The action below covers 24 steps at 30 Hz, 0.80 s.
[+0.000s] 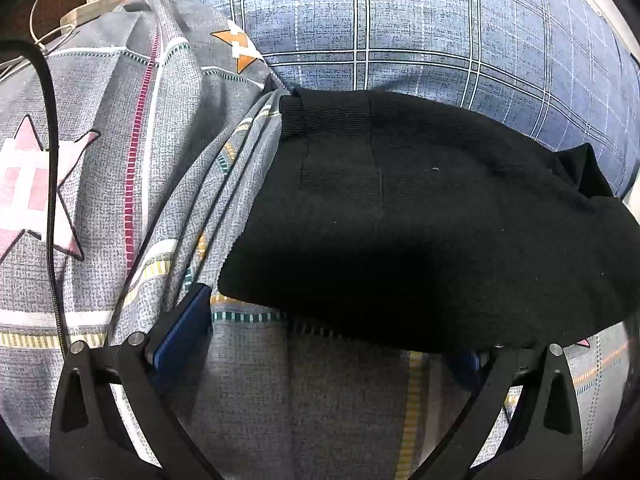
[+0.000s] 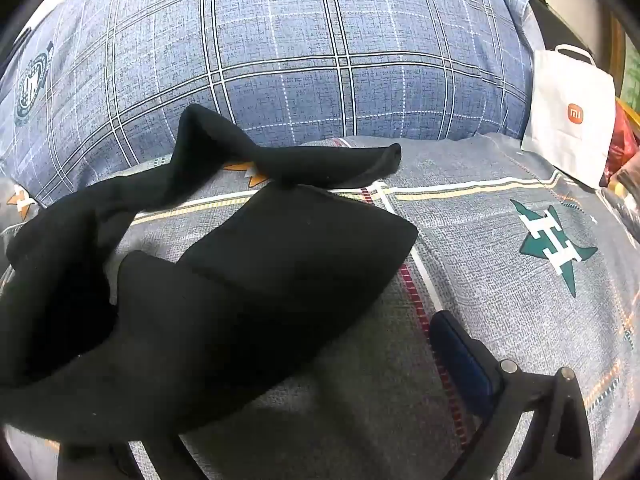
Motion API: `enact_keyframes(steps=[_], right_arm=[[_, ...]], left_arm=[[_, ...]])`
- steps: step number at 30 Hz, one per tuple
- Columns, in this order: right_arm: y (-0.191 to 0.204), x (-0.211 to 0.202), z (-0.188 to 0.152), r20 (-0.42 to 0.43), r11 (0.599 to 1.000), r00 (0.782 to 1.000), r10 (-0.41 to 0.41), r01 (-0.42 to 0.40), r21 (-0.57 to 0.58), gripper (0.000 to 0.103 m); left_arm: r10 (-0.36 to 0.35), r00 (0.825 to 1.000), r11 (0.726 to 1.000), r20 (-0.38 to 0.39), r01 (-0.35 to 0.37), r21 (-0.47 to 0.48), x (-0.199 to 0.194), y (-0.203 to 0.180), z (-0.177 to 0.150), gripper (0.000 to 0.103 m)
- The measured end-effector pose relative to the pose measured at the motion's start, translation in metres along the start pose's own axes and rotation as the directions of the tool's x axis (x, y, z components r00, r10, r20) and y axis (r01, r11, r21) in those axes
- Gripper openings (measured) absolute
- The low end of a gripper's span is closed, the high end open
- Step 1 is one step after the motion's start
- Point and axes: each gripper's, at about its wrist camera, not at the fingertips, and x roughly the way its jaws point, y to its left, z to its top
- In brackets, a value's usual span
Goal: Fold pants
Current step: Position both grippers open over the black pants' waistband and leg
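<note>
On the grey patterned bedspread (image 1: pixel 100 128), the black pants (image 1: pixel 420 232) lie with their near edge draped between the wide-spread fingers of the left gripper (image 1: pixel 328 332), while in the right view they spread left of the equally wide, empty right gripper (image 2: pixel 280 360).

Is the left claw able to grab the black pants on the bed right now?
Probably yes. The left claw stands wide open, and the near edge of the black knit pants lies right between its blue-padded fingers on the grey patterned bedsheet. Nothing blocks the way.
</note>
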Motion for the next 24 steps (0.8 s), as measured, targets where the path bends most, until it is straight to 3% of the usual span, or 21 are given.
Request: enact_keyframes(steps=[9, 12, 17, 21, 24], right_arm=[[-0.005, -0.012, -0.004, -0.05, 1.0, 0.999, 0.017, -0.017, -0.007, 0.102], [-0.012, -0.034, -0.014, -0.06, 0.998, 0.996, 0.058, -0.057, 0.024, 0.101], [-0.012, -0.084, -0.022, 0.019, 0.995, 0.994, 0.105, -0.105, 0.0, 0.101], [-0.004, -0.115, -0.017, 0.108, 0.981, 0.975, 0.194, -0.194, -0.011, 0.101], [0.012, -0.122, -0.011, 0.132, 0.98, 0.972, 0.196, -0.189, -0.063, 0.101]], left_arm=[[0.016, 0.998, 1.0, -0.063, -0.016, 0.008, -0.011, -0.001, 0.003, 0.102], [0.011, 1.0, 1.0, -0.016, -0.01, 0.021, -0.035, -0.002, 0.0, 0.102], [-0.006, 0.999, 0.999, 0.046, 0.004, 0.041, -0.073, -0.007, 0.002, 0.102], [-0.039, 0.994, 0.999, 0.1, 0.038, 0.012, -0.095, -0.007, 0.01, 0.102], [-0.052, 0.993, 0.999, 0.102, 0.051, 0.01, -0.101, -0.01, 0.014, 0.102]])
